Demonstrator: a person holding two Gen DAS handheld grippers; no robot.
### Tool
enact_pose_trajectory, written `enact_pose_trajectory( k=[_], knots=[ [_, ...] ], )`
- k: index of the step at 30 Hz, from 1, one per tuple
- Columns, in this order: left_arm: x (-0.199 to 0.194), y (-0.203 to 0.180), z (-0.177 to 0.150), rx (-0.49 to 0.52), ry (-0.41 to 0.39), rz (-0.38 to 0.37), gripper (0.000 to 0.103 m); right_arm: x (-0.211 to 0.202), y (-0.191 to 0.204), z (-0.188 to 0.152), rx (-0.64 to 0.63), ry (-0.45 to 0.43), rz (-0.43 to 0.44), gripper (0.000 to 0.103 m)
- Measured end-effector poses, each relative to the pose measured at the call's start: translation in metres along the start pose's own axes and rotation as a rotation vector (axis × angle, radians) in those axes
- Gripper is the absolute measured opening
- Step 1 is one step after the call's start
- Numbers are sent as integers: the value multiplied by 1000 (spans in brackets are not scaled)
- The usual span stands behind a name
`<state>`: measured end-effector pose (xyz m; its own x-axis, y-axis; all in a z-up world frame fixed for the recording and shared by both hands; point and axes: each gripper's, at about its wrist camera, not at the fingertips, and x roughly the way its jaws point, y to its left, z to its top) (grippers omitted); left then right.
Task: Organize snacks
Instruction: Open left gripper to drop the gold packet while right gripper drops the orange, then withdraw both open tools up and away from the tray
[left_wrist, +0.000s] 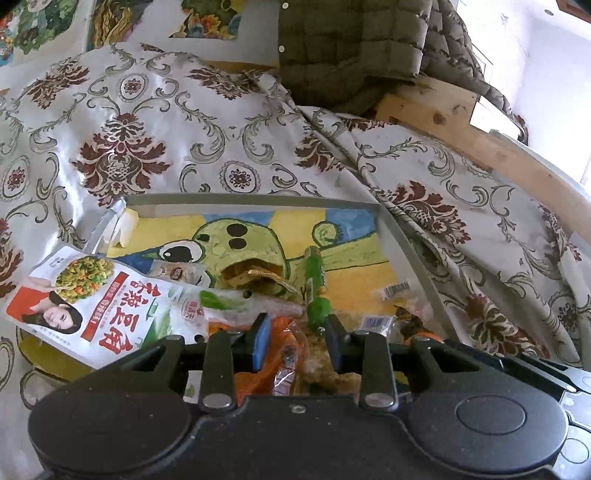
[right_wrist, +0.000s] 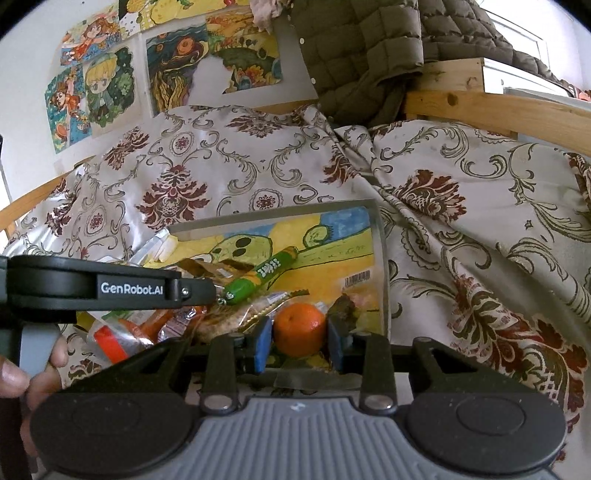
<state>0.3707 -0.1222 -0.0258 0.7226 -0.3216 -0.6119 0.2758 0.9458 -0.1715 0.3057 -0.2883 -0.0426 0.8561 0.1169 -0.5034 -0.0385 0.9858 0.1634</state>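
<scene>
Landmark: painted board (right_wrist: 332, 254), a cartoon picture lying flat on the bed's floral cover (right_wrist: 461, 229); it serves as the tray for the snacks.
Snack pile: heaped on the near half of the painted board, so both claws can reach it from the near edge.
Orange (right_wrist: 300, 328): at the near edge of the painted board, between the blue pads of the right claw (right_wrist: 300, 341).
Right claw: spread about the orange; pads just beside its flanks, but I cannot tell whether they press (judged a grip being set, not made).
Left claw (left_wrist: 297, 338): spread, holding nothing, poised over the orange-tinted wrappers (left_wrist: 284, 354) at the near middle of the painted board.
Green stick pack (right_wrist: 258, 275): lies slantwise across the middle of the painted board, on top of the pile.
Bean packet (left_wrist: 96, 302): large white pouch overhanging the left edge of the painted board, half on the cover.
Gold wrapper (left_wrist: 258, 278): crumpled, centre of the painted board, beside the green stick pack.
Task stage: early by my reckoning; items lie jumbled, nothing grouped.
Risk: round fruit may roll off a loose pinch.
</scene>
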Motion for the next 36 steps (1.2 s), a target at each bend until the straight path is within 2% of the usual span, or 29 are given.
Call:
enact_pose_trajectory(
  k=[4,10,18,21,27,36],
  knots=[
    [-7,4,0,-13,-6,-2,37,-1,0,1,-3,-7,-7,42],
    [-26,7,2,-26,-51,19,54,-8,-4,3,15,-29,-19,53],
    [-69,10,4,-26,-130,60,84,-42,-8,15,64,-122,-28,75],
    [-89,10,2,-22,-160,88,92,-57,-9,18,73,-150,-19,82],
    [-130,7,-13,-27,-214,117,100,-87,-4,19,74,-195,8,94],
    [-194,9,-42,16,-291,168,102,-131,15,12,44,-301,-4,103]
  ],
)
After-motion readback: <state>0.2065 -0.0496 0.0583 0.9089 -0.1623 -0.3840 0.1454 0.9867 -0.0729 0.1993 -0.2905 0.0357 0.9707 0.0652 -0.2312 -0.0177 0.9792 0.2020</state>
